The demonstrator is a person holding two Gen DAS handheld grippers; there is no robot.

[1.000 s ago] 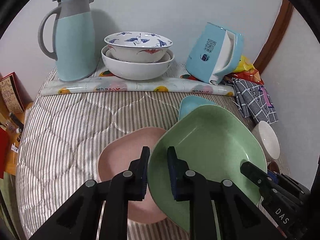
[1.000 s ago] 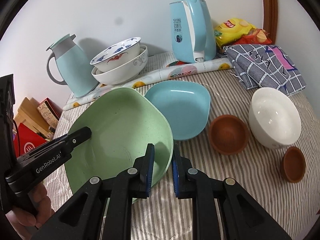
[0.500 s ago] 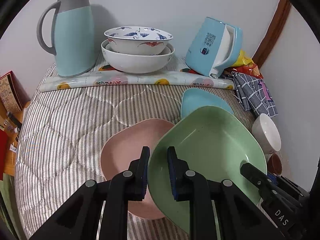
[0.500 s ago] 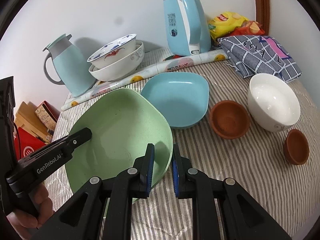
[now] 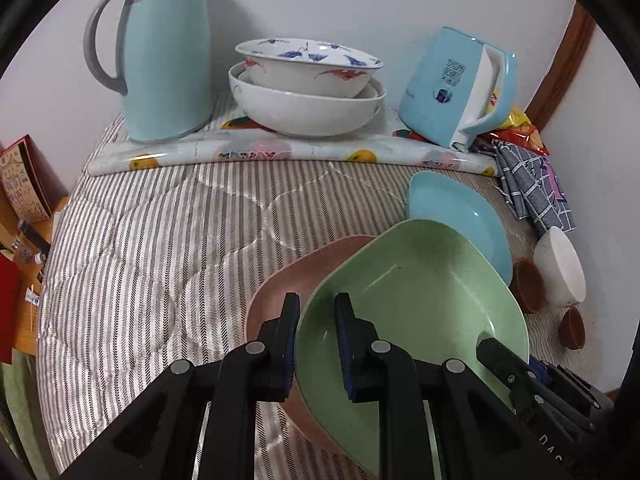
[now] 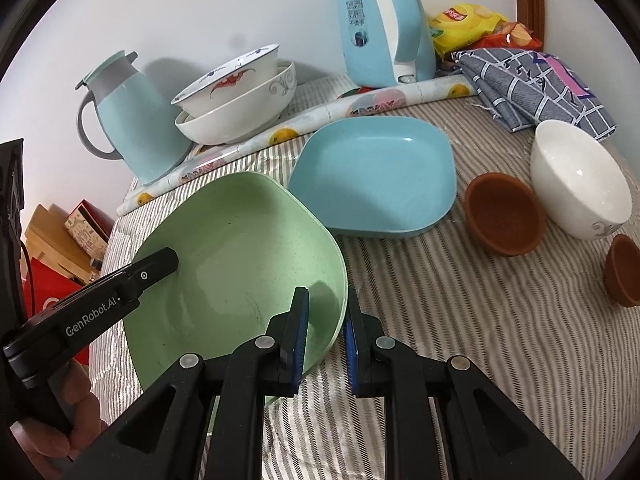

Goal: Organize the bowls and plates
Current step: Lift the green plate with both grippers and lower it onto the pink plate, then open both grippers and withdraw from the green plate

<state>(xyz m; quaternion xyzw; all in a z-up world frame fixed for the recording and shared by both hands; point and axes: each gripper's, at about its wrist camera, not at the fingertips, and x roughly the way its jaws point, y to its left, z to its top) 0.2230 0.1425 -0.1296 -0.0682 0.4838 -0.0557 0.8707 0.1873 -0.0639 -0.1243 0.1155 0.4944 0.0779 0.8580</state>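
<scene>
Both grippers hold one green plate [image 5: 420, 292]. My left gripper [image 5: 318, 340] is shut on its left rim, and my right gripper [image 6: 325, 332] is shut on the opposite rim of the green plate [image 6: 232, 264]. The plate hangs slightly tilted over a pink plate [image 5: 276, 292] and covers most of it; I cannot tell whether they touch. A blue plate [image 6: 376, 176] lies just beyond on the striped quilt [image 5: 160, 248]. In the right wrist view, the left gripper [image 6: 168, 258] reaches into the green plate from the left.
Two stacked white bowls [image 5: 308, 92], a teal thermos [image 5: 164, 52] and a blue kettle [image 5: 452, 88] stand at the back. A white bowl [image 6: 580, 180], two brown bowls [image 6: 502, 216] [image 6: 624, 268] and a checked cloth [image 6: 532, 80] lie on the right. Boxes [image 5: 20, 184] stand past the left edge.
Both grippers have sunk and moved forward with the green plate. It now covers more of the pink plate, and the things at the back look nearer.
</scene>
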